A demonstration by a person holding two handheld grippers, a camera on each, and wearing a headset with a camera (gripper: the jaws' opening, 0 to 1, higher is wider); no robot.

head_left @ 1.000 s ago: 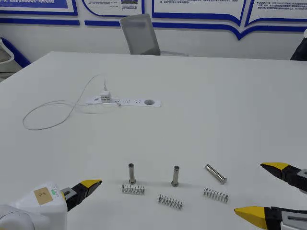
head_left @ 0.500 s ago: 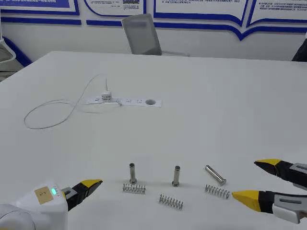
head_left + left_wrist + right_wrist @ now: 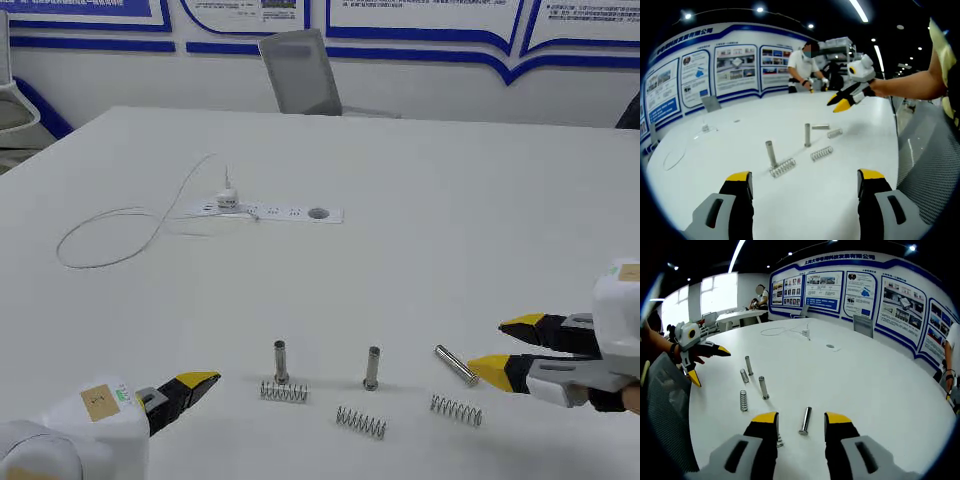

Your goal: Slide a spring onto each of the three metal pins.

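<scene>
Two metal pins stand upright on the white table, the left pin (image 3: 280,360) and the middle pin (image 3: 372,367). A third pin (image 3: 455,364) lies flat to their right. Three springs lie in front of them: left spring (image 3: 284,392), middle spring (image 3: 360,422), right spring (image 3: 456,409). My right gripper (image 3: 503,346) is open, its tips just right of the lying pin (image 3: 805,420), which lines up with the gap between the jaws of that gripper (image 3: 801,417). My left gripper (image 3: 805,175) is open and holds nothing, short of the left pin (image 3: 771,153) and left spring (image 3: 783,167).
A white power strip (image 3: 285,212) with a plugged adapter and a looping white cable (image 3: 110,240) lies further back on the table. A grey chair (image 3: 298,72) stands at the far edge. A person (image 3: 801,67) stands across the room.
My right gripper has moved left and further onto the table, up to the lying pin's head, and its jaws stand closer together. The left gripper has barely shifted.
</scene>
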